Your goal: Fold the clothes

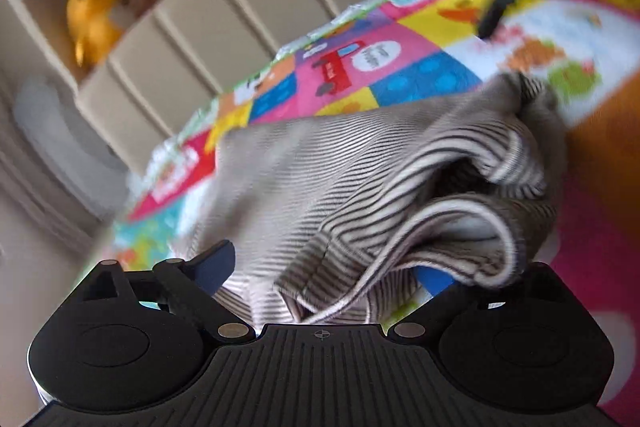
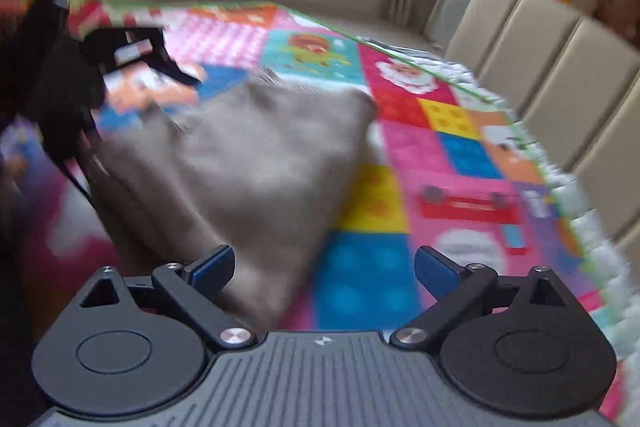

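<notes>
In the left wrist view the striped brown-and-cream knit garment (image 1: pixel 360 187) fills the centre and lower middle of the frame, bunched into thick rolled folds on its right side and draping down over the front of the left gripper (image 1: pixel 324 275). That gripper's blue-padded fingers (image 1: pixel 216 263) are spread wide, one showing at lower left and the other mostly buried under a rolled hem at lower right, so the cloth lies across them rather than being pinched. The garment rests on a bright patchwork play mat (image 1: pixel 420 75) printed with coloured squares and cartoon pictures, which runs from the centre to the right edge. Behind it, in the upper left, stands a beige padded panel wall (image 1: pixel 208 15), and a yellow plush toy (image 1: pixel 90 19) sits beyond it, blurred. At upper right the right gripper's dark body shows, smeared by motion. In the right wrist view the right gripper (image 2: pixel 324 267) sits at the bottom with its two blue fingertips (image 2: pixel 436 267) released and apart, nothing between them; the garment's edge lies just beside the left one. The garment appears there as a blurred grey-brown mass left of centre, with the left gripper dark at the upper left edge.
</notes>
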Demonstrator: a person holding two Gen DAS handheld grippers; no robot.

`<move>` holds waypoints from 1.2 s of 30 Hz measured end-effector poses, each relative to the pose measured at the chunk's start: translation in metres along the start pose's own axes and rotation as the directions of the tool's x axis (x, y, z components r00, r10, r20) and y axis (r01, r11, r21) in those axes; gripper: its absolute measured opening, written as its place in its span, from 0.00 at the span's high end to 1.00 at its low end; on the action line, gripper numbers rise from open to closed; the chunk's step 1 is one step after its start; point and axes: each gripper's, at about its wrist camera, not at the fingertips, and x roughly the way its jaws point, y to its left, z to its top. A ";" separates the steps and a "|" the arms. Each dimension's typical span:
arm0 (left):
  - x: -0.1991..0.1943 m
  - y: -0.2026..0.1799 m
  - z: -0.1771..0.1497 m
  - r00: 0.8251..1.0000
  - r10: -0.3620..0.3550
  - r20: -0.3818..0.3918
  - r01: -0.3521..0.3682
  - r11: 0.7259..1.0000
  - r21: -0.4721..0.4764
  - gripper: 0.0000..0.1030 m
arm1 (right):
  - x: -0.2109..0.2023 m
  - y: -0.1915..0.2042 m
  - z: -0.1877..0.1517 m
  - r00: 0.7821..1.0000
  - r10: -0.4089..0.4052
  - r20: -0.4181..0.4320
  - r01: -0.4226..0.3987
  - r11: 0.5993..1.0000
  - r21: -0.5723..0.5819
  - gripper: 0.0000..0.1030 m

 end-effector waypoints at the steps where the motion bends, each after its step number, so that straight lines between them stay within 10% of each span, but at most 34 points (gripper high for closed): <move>1: 0.001 0.005 0.001 1.000 -0.020 -0.008 0.020 0.998 -0.059 0.04 | 0.004 0.002 -0.009 1.000 -0.012 -0.022 0.011 0.998 -0.061 0.06; 8: 0.012 0.053 -0.005 0.992 -0.125 -0.029 0.098 0.885 -0.455 0.04 | 0.025 0.034 -0.043 0.998 0.056 -0.003 -0.055 0.965 -0.255 0.06; 15: 0.018 0.068 -0.009 0.988 -0.149 -0.049 0.098 0.829 -0.550 0.05 | 0.045 0.067 -0.012 0.978 0.035 0.207 0.027 0.957 -0.288 0.03; 19: 0.021 0.073 -0.011 0.985 -0.167 -0.049 0.108 0.804 -0.585 0.04 | 0.039 0.104 0.001 0.969 0.110 0.223 0.004 0.888 -0.459 0.03; 23: 0.017 0.071 -0.008 0.988 -0.148 -0.051 0.096 0.831 -0.548 0.05 | 0.043 0.123 0.014 0.975 0.074 0.208 0.014 0.919 -0.394 0.11; 26: 0.001 0.063 0.000 0.995 -0.091 -0.044 0.063 0.899 -0.433 0.04 | 0.054 0.079 0.041 0.987 0.108 0.121 -0.106 0.994 -0.024 0.34; 31: -0.020 0.034 0.010 0.999 -0.037 -0.007 0.035 0.990 -0.140 0.00 | 0.064 0.002 0.049 0.964 0.245 0.107 -0.267 0.850 0.453 0.34; 36: 0.006 -0.003 0.016 0.999 0.039 0.009 -0.040 0.991 0.125 0.00 | 0.064 0.001 0.039 0.961 0.262 0.085 -0.272 0.850 0.452 0.35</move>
